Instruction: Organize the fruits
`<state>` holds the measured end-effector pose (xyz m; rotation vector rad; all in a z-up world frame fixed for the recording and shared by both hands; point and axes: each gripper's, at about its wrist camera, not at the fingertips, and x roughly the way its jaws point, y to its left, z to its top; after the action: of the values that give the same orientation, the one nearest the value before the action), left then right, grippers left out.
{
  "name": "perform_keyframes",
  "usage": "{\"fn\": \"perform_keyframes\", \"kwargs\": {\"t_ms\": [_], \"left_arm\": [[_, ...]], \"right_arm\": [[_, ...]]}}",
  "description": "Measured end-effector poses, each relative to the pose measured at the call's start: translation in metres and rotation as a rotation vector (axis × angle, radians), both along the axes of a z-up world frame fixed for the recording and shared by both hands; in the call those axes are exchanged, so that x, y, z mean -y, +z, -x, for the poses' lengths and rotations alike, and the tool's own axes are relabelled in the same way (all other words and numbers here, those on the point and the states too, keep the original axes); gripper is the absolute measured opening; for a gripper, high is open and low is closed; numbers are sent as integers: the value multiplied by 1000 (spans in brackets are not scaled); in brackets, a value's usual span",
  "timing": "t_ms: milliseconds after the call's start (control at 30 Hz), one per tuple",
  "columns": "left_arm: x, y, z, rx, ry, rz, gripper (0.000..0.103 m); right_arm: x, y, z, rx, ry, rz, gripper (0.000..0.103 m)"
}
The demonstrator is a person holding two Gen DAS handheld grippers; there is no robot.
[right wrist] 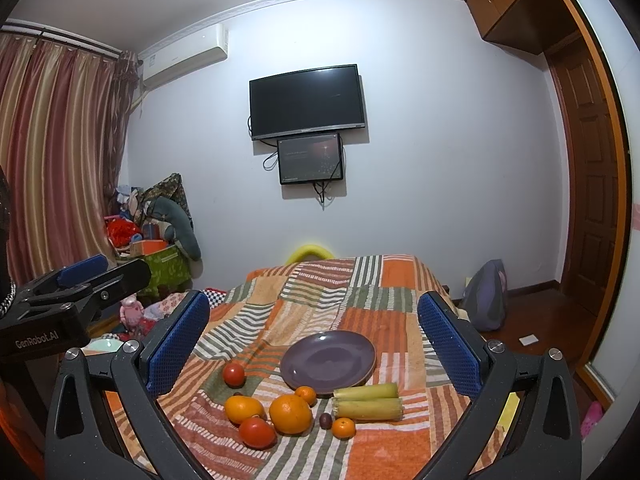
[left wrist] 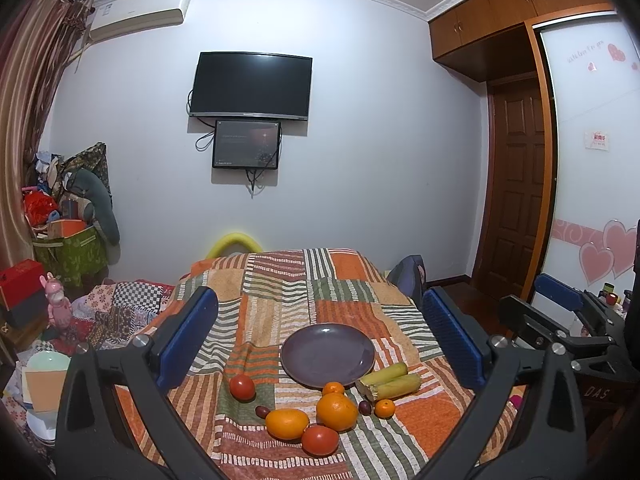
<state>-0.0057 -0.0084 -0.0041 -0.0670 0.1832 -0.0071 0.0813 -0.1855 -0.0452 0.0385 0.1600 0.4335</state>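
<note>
Left claw (left wrist: 320,336), black frame, blue textured pads (left wrist: 188,336), silver screws, "GenRobot.AI" lettering

Purple plate (left wrist: 327,350), orange-green striped patchwork blanket (left wrist: 280,280), blue-padded tongs (left wrist: 320,336)

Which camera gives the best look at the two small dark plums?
Left wrist view: both plums show, one left of the oranges, one by the corn. Right wrist view shows one plum clearly; the other is mostly hidden behind an orange.
</note>
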Motion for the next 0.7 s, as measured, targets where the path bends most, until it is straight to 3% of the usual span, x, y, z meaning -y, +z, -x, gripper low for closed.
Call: {"fn": "perform_keyframes", "kwargs": {"t_ms": [700], "left_arm": [[7, 1, 1, 5, -11, -20, 103]], "right_arm": [[-2, -3, -1, 3, 0, -1, 103]]}}
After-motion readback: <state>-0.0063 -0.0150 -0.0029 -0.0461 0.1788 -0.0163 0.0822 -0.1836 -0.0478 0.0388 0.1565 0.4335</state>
